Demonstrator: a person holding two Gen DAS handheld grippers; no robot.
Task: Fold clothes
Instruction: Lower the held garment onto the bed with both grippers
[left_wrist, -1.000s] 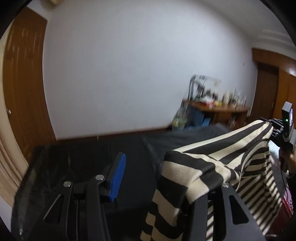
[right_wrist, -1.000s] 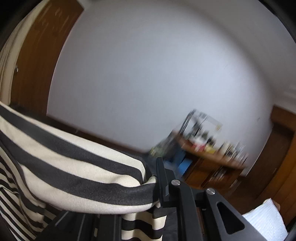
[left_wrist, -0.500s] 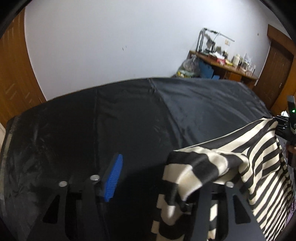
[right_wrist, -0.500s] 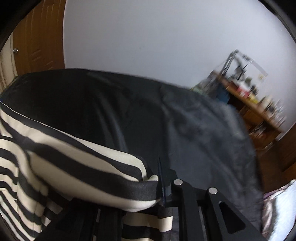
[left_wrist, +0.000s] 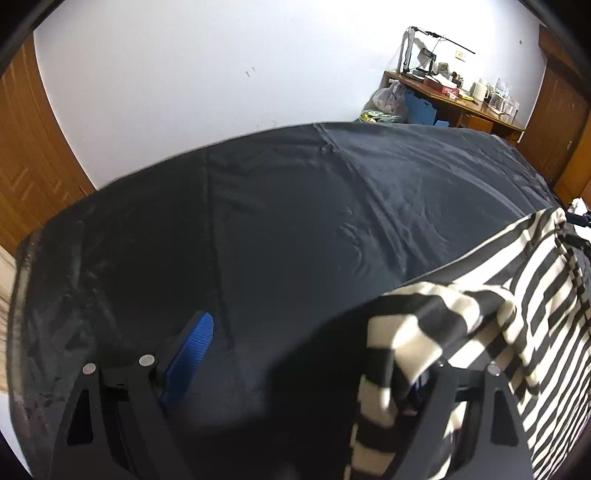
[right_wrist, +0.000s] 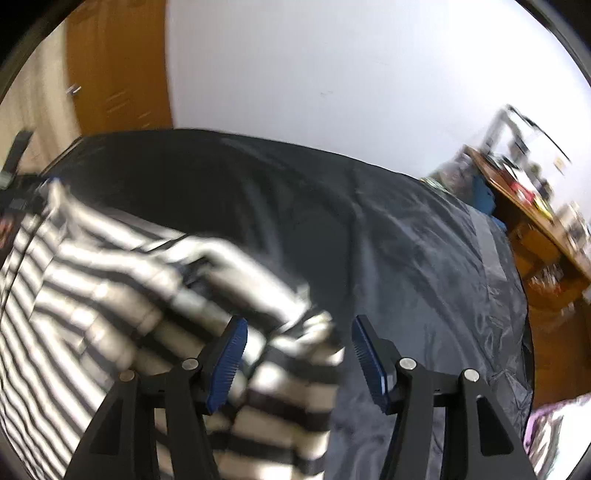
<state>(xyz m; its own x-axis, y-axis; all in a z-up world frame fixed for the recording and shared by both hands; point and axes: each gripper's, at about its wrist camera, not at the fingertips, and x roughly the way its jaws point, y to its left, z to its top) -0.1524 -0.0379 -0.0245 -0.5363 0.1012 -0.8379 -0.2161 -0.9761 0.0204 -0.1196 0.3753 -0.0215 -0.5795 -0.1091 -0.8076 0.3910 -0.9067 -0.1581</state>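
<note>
Nearest, in the left wrist view: left gripper (left_wrist: 306, 362) spread wide, one blue pad (left_wrist: 192, 354) bare, the other finger hidden under a draped corner of the striped garment (left_wrist: 517, 295). Hooks the cloth rather than pinches it, probably enough to carry that corner while the piece comes down. In the right wrist view: right gripper (right_wrist: 295, 354) also spread, both blue pads clear, the garment's blurred edge (right_wrist: 110, 295) lying between and below them, apparently slipping free. Looks like a release to let the cloth spread flat for the first fold.

Beyond the grippers: garment hanging between the two tools, low over the black sheet (left_wrist: 295, 221), whether touching it cannot be told. Farther off: a cluttered wooden desk (left_wrist: 454, 99) against the white wall (left_wrist: 221, 55).

Against half a second ago: right fingers then clamped on the striped edge, now parted. Left hold unchanged. Both views tipped further down, showing more sheet, less wall.
</note>
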